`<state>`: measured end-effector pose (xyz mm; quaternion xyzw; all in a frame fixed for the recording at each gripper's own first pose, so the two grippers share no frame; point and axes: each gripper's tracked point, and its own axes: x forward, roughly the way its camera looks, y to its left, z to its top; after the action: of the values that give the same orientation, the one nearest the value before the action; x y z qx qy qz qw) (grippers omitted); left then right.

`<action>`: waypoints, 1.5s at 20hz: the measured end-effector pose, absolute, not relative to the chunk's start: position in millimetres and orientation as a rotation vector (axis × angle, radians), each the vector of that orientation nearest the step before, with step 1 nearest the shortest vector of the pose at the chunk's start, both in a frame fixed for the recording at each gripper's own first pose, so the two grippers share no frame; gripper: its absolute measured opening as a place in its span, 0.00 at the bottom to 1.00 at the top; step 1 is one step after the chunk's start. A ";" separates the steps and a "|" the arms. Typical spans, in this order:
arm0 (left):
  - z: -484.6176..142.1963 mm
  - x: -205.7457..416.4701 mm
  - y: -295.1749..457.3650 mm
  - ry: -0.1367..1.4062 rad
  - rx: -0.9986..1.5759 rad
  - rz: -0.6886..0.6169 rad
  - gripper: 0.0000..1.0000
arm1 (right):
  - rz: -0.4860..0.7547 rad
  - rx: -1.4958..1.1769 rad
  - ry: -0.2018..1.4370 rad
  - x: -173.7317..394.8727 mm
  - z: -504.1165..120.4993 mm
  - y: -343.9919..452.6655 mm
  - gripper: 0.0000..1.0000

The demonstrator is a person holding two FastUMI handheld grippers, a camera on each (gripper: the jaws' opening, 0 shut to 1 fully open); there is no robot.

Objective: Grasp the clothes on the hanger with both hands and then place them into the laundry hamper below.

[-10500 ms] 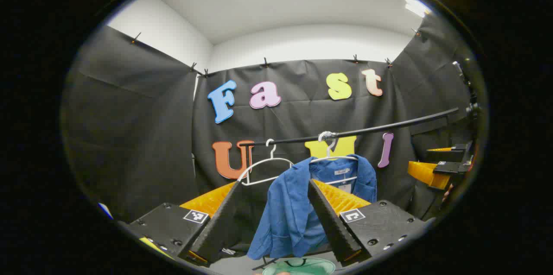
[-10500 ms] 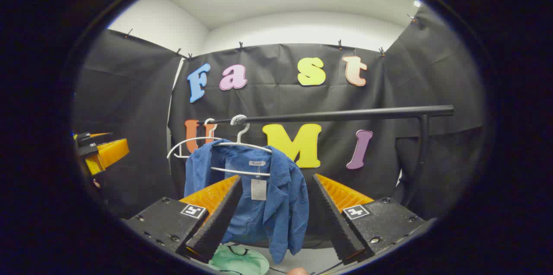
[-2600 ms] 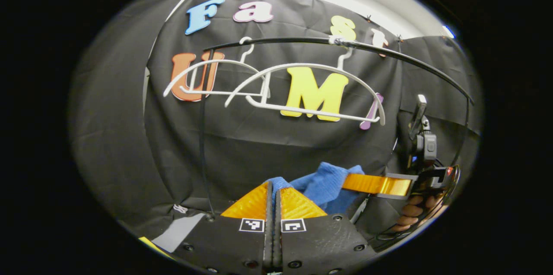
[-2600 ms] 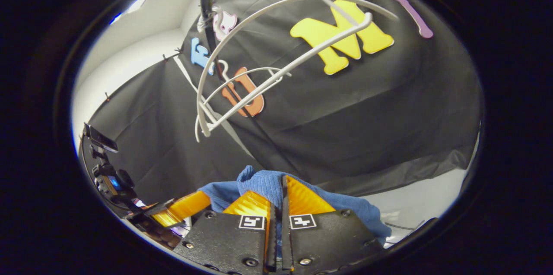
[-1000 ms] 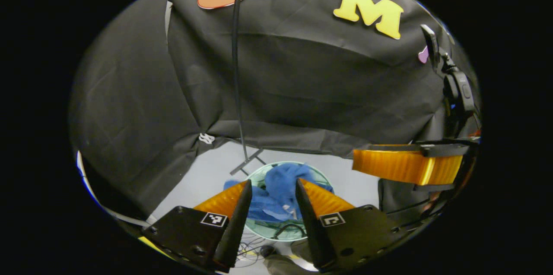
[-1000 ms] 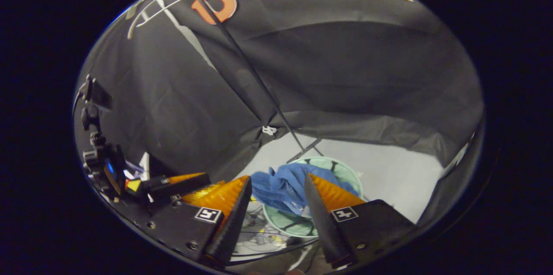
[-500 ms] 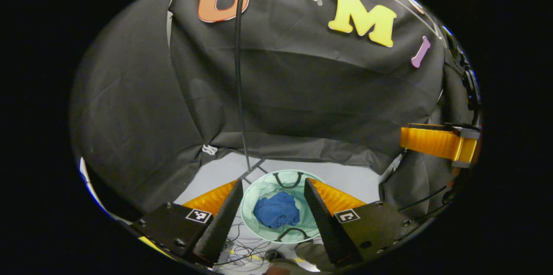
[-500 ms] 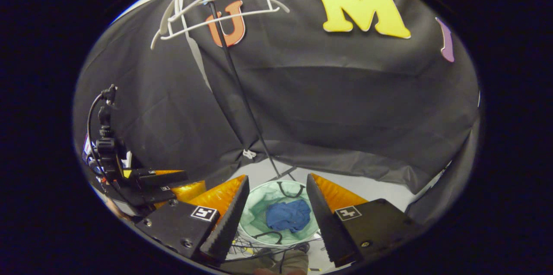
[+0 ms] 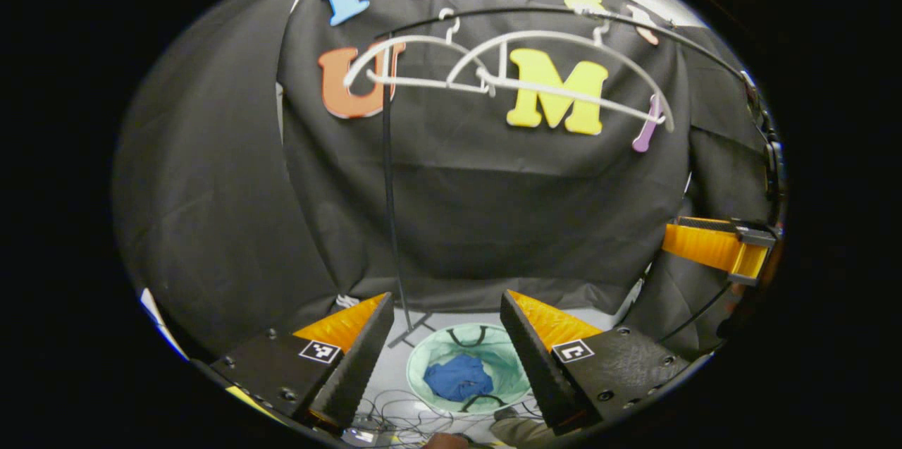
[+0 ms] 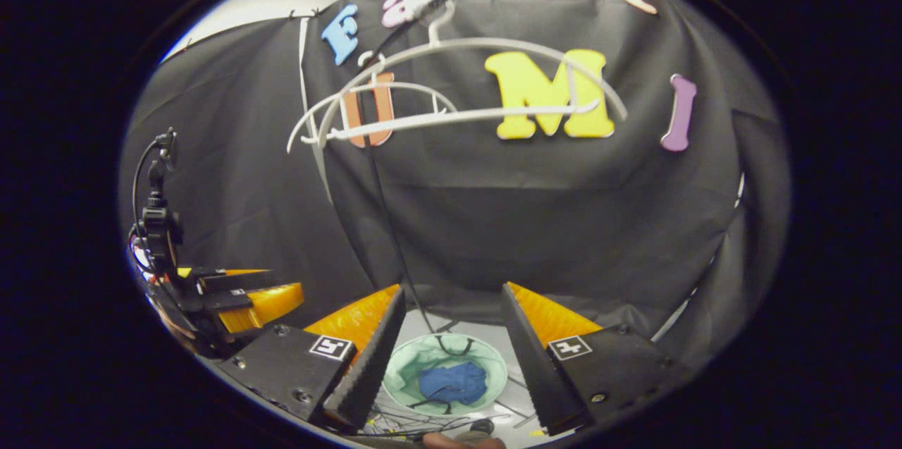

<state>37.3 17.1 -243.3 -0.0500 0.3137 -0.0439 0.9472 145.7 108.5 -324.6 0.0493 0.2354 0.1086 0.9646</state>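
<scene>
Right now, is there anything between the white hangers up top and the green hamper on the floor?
No object hangs there. In the left gripper view, between the white hangers and the hamper holding the blue shirt, there is black wall cloth behind.

Hamper [image 9: 518, 382] rim behind tool [image 9: 446, 308] finger

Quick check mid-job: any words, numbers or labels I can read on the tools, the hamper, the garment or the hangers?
On the left tool: no words; its square marker bears a black-and-white pattern, not text.
On the right tool: likewise, only a pattern marker.
On the blue garment in the hamper: too small to show any label.
On the white hangers: no print visible.
</scene>
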 end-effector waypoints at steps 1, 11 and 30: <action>-227.3 36.9 17.3 0.600 -0.099 -0.101 0.93 | 0.189 0.105 0.442 143.5 -318.3 103.8 0.90; -67.0 4.5 34.7 0.279 -0.090 -0.100 0.97 | 0.033 0.111 0.154 113.7 -221.8 47.7 0.92; 128.5 -183.4 -34.1 -0.130 -0.029 0.026 0.98 | 0.116 0.043 -0.257 -10.1 -103.8 -30.9 0.92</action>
<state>-183.4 -34.1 128.5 -0.0145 -0.0647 0.0130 0.9977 -10.1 -30.9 -103.8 0.0213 -0.1279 0.0577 0.9899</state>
